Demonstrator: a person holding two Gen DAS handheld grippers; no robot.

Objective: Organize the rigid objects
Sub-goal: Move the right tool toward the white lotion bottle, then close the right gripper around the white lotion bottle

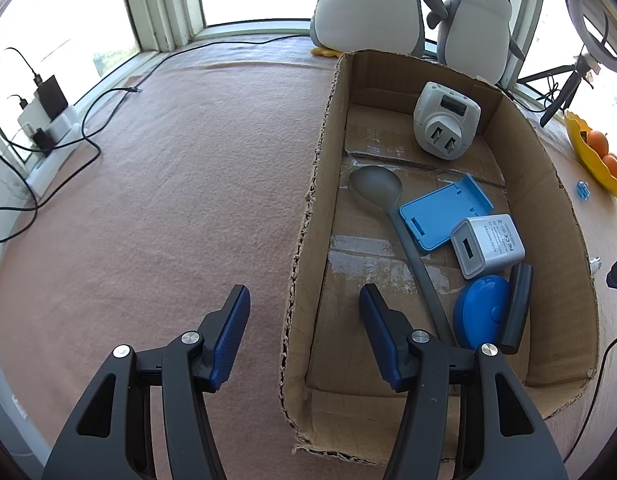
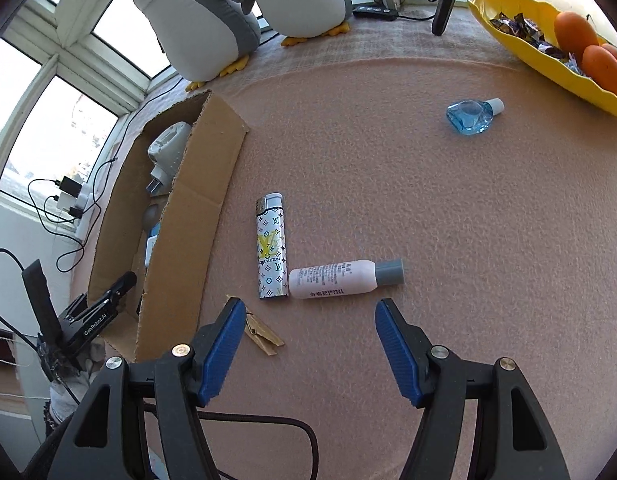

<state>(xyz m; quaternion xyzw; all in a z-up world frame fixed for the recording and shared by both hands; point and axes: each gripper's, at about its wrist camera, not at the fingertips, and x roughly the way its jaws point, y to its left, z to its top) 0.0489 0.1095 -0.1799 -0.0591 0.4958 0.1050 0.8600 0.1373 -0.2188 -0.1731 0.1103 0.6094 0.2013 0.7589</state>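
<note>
Blue ribbed pads on both grippers, each pair spread with nothing between.

Right gripper (image 2: pixel 306 322) hangs over the pink felt tabletop (image 2: pixel 448 220), just below a pale pink plastic bottle (image 2: pixel 332 279) lying flat, long axis left to right, grey cap toward the right. Touching its base, a glossy patterned lighter (image 2: pixel 271 247) lies nearly vertical in frame, metal head up. A wooden clothespin (image 2: pixel 262 333) sits lower left; a blue glass bottle (image 2: pixel 470 116) lies upper right. Left gripper (image 1: pixel 304 308) straddles the corrugated cardboard box (image 1: pixel 308 240) wall; inside, a grey spoon (image 1: pixel 392 216) runs diagonally, bowl toward the top.
</note>
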